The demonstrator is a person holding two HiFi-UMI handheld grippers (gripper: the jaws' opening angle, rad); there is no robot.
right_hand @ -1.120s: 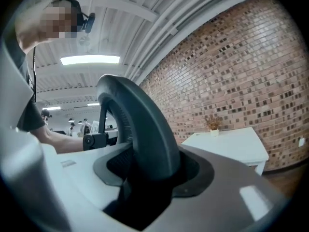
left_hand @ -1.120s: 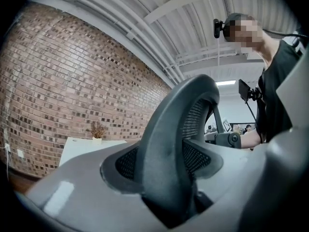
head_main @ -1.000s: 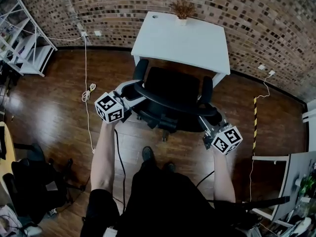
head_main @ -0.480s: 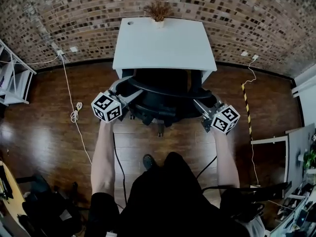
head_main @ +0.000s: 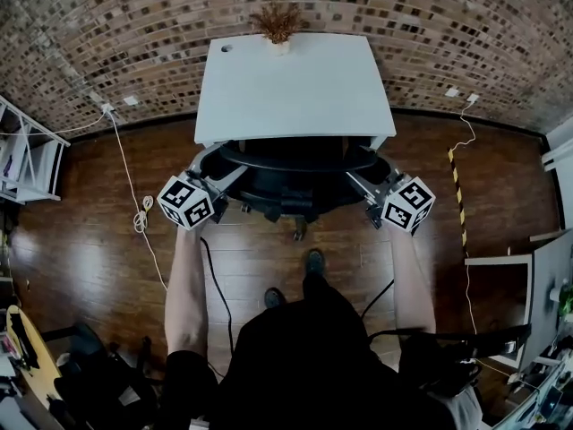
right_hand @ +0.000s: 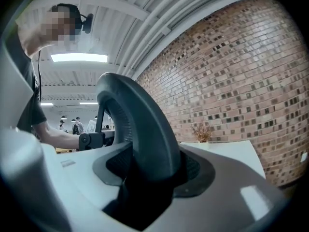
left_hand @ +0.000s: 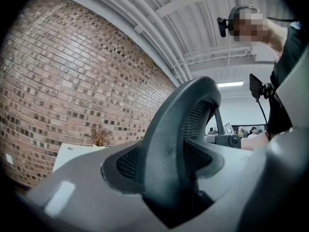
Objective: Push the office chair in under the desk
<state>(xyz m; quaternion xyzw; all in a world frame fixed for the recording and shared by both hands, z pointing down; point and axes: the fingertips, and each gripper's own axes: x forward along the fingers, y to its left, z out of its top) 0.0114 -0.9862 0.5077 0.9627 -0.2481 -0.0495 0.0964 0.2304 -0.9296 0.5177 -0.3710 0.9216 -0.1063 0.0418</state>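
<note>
We note left claw (head_main: pixel 215 170) and right claw (head_main: pixel 363 179) each clenched on the office chair (head_main: pixel 291 186) backrest rim — seat largely under the white worktop (head_main: pixel 291 88); plant (head_main: pixel 277 21) at its far edge.

On my left gripper (left_hand: pixel 166 175) cam the jaws are clamped on the curved grey rim of the office chair (left_hand: pixel 169 124). Both pads sit tight against its sides, with mesh showing just behind. Past the left jaw there's the white desk (left_hand: pixel 72 153) with a dried plant (left_hand: pixel 100 136) (small, scruffy) on it, against the brick wall (left_hand: pixel 72 81). A person (left_hand: pixel 289 52) is at top right, under the ceiling pipes (left_hand: pixel 159 28).
</note>
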